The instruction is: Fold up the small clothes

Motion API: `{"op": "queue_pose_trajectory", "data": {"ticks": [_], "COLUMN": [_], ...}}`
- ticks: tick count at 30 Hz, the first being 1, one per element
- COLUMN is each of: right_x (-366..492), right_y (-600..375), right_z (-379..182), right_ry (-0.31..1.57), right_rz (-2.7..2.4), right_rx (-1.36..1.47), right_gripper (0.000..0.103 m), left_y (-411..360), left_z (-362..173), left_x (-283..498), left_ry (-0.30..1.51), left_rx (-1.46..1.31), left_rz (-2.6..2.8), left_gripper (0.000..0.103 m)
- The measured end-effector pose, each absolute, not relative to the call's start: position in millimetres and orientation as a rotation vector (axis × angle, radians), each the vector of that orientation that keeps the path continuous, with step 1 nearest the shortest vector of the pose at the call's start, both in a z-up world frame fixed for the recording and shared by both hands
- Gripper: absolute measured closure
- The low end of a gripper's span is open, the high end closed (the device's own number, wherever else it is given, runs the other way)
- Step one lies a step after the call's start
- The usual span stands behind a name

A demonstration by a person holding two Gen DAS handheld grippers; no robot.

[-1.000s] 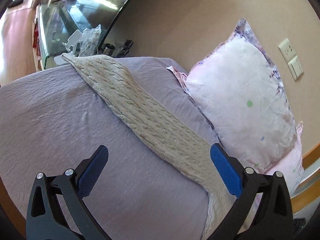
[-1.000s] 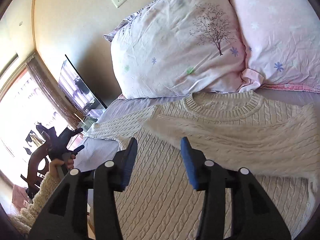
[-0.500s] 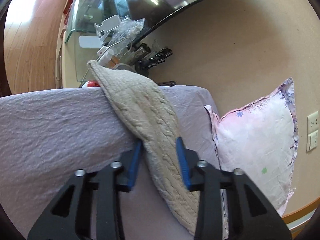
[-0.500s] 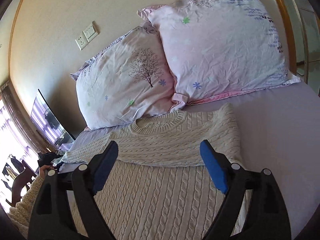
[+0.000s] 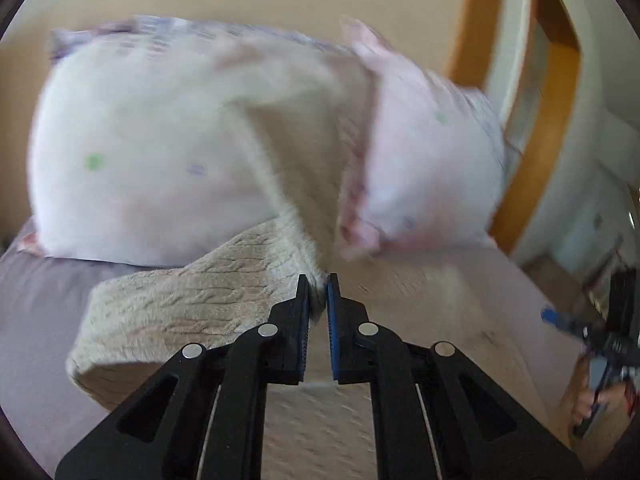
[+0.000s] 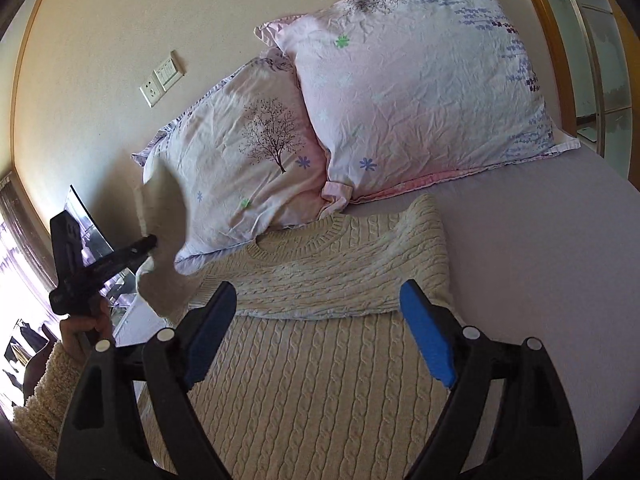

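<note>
A cream cable-knit sweater (image 6: 320, 372) lies flat on the lilac bed, neck toward the pillows, its right sleeve folded across the chest. My left gripper (image 5: 318, 280) is shut on the sweater's left sleeve (image 5: 192, 304), which it holds lifted and draped above the bed. In the right wrist view the left gripper (image 6: 150, 242) shows at the left with the blurred sleeve (image 6: 162, 216) hanging from it. My right gripper (image 6: 320, 296) is open and empty, hovering above the sweater's body. The right gripper (image 5: 548, 316) also appears at the far right of the left wrist view.
Two pink floral pillows (image 6: 420, 80) lean against the beige wall at the head of the bed. Bare lilac sheet (image 6: 540, 260) lies to the right of the sweater. A wall socket and switch (image 6: 162, 78) sit above. A wooden door frame (image 5: 540, 120) stands at the right.
My left gripper closed on the sleeve near the bed's edge, lifted it and swung it toward the sweater's body. My right gripper opened wider and drew back above the sweater.
</note>
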State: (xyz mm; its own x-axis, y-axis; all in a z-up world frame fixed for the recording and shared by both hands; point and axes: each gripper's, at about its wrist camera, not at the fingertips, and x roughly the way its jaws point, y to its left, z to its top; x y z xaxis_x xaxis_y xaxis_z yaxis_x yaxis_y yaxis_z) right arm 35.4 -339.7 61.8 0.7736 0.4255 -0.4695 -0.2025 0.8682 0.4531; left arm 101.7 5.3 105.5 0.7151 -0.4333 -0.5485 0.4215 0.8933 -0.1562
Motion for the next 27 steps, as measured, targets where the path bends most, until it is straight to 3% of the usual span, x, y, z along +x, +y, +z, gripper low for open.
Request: {"op": "queue_pose_trajectory", "data": {"ticks": [2, 4, 6, 9, 12, 13, 15, 17, 19, 21, 23, 27], "right_x": [31.7, 23.6, 15.8, 8.4, 6.4, 4.8, -4.5, -12.6, -22.3, -35.7, -50.6, -87.0], "right_y": [-346.3, -360.5, -374.5, -391.2, -396.2, -395.7, -394.6, -394.6, -396.2, -399.5, -398.0, -394.7], "right_z": [55.2, 47.6, 39.4, 18.4, -9.4, -16.4, -24.8, -29.9, -36.4, -43.9, -53.2, -52.7], "right_ry": [0.631, 0.673, 0.715, 0.806, 0.911, 0.934, 0.930, 0.952, 0.969, 0.988, 1.025, 1.043], "right_rz": [0.328, 0.304, 0.274, 0.257, 0.284, 0.294, 0.318, 0.366, 0.419, 0.493, 0.567, 0.631], "right_rx": [0.401, 0.414, 0.411, 0.422, 0.463, 0.476, 0.497, 0.541, 0.600, 0.670, 0.729, 0.694], "right_gripper": [0.019, 0.019, 0.019, 0.019, 0.029, 0.038, 0.041, 0.058, 0.061, 0.074, 0.077, 0.078], "left_y": [-40.6, -39.7, -2.4, 70.7, 125.7, 139.8, 159.0, 164.2, 163.4, 162.6, 161.5, 161.9], "left_z": [78.5, 68.4, 70.7, 71.1, 51.8, 44.1, 28.8, 16.0, 3.9, -6.2, -14.6, -30.9], "left_x": [95.7, 83.7, 67.6, 39.3, 16.0, 8.6, -7.8, -22.4, -33.8, -48.8, -63.0, -96.4], "left_ry": [0.709, 0.721, 0.706, 0.721, 0.808, 0.830, 0.859, 0.875, 0.897, 0.877, 0.877, 0.872], "left_rx": [0.089, 0.112, 0.043, -0.067, -0.181, -0.223, -0.287, -0.345, -0.415, -0.474, -0.542, -0.667], "left_rz": [-0.547, -0.530, -0.469, -0.373, -0.287, -0.277, -0.288, -0.323, -0.387, -0.442, -0.509, -0.598], "left_gripper": [0.082, 0.071, 0.034, 0.019, 0.019, 0.019, 0.019, 0.020, 0.023, 0.031, 0.042, 0.051]}}
